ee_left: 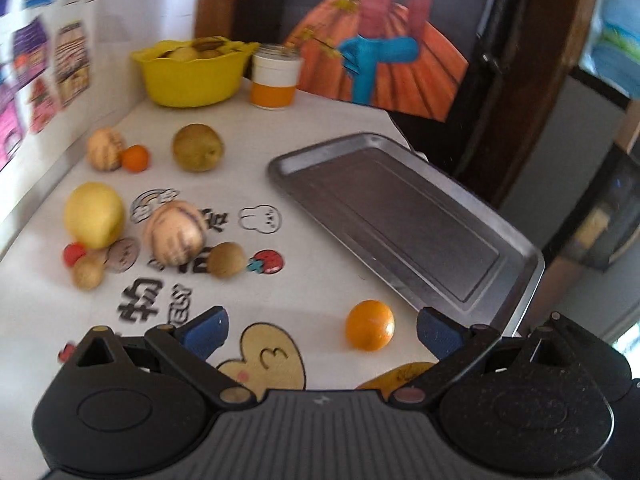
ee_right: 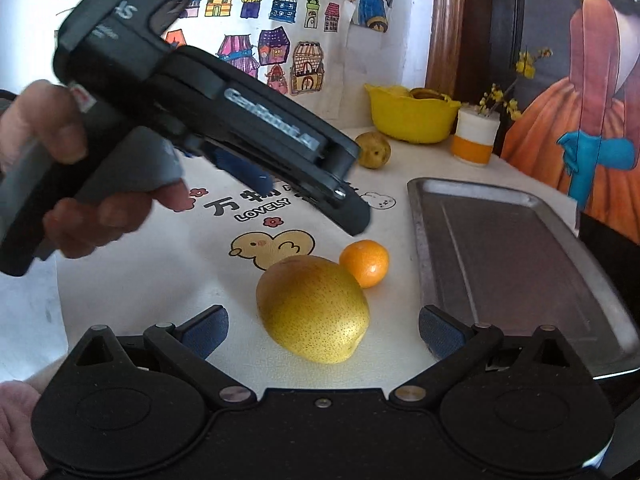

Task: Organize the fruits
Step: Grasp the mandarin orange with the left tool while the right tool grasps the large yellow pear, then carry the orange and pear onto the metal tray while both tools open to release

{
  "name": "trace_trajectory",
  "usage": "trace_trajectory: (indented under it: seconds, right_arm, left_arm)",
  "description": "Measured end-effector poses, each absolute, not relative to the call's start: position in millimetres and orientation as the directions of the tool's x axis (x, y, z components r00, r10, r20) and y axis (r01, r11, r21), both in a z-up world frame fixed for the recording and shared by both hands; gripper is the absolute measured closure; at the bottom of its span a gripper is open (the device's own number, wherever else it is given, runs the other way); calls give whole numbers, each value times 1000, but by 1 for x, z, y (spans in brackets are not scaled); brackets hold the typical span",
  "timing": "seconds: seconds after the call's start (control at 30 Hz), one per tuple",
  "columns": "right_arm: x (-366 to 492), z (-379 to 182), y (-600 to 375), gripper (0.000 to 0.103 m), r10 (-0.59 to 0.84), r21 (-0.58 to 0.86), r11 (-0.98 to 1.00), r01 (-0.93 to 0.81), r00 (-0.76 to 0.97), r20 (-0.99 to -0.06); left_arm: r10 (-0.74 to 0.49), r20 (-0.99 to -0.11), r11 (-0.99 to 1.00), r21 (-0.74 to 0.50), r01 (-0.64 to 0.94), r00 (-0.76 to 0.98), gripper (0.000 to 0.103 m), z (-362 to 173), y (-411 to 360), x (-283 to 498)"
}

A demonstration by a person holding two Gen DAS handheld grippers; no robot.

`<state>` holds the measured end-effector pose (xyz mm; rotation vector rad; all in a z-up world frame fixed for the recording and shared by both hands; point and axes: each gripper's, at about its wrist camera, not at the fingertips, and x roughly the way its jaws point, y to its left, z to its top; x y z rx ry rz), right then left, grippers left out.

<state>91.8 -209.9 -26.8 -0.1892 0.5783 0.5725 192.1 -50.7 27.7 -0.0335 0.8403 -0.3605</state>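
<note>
The fruits lie loose on the white printed tablecloth (ee_left: 320, 152); the metal tray (ee_left: 400, 216) along the right edge of the table holds none of them. In my right wrist view, a large speckled yellow pear (ee_right: 312, 308) sits near the front edge, with a small orange (ee_right: 365, 263) touching its far right side, just beside the tray's (ee_right: 520, 248) left rim.

The right gripper (ee_right: 322, 330) hovers low over the pear. Its blue-padded fingers (ee_right: 208, 330) are spread wide on either side of the fruit and are not touching it.

The left gripper (ee_left: 322, 330) is also spread wide and grips nothing. Its view shows the same orange (ee_left: 370, 330) between the pads and slightly ahead of them. In the right wrist view, the left gripper's body (ee_right: 208, 92) is held above the cloth by a hand (ee_right: 80, 184).

Toward the left edge I see a cluster: a yellow pear (ee_left: 94, 214), a striped pale melon-like fruit (ee_left: 176, 236), a small brown fruit (ee_left: 227, 259), a tan one (ee_left: 87, 275) and a small red one (ee_left: 73, 253). Further back lie a second striped fruit (ee_left: 105, 149) touching a small orange fruit (ee_left: 135, 158), and a brown-green pear (ee_left: 197, 147) standing apart.

At the far edge, a yellow bowl (ee_left: 192, 76) holds more fruit. A white-and-orange cup (ee_left: 275, 76) stands just right of it.
</note>
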Motion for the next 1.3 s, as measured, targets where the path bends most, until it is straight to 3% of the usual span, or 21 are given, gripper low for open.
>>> trace_trajectory:
  seconds: [0.23,0.3,0.43,0.73,0.83,1.3]
  right_arm:
    - [96,-31,-209,10,494,38,815,-578,658,-568]
    - [97,-32,-208,12,503,46,810,-584,652,-568]
    - [100,-33,-206,16,510,60,806,-589,640,-574]
    - [104,-35,-201,29,502,54,806,-589,633,-589]
    - [104,-36,-202,39,484,38,819,-573,653,-583]
    - [95,-36,-208,40,499,116,836,-536,656,-566]
  left_arm:
    - [-356,-753,915,-159,372,554,15,20,-69,201]
    - [-360,-757,907,-148,394,545,21,18,-74,201]
    - [-378,-781,892,-163,421,497,42,14,-79,204]
    - [-400,-790,887,-206,413,465,68,6,-80,210]
    - [-403,-788,889,-217,403,466,68,5,-79,210]
    - [-357,-747,933,-255,254,561,68,21,-41,204]
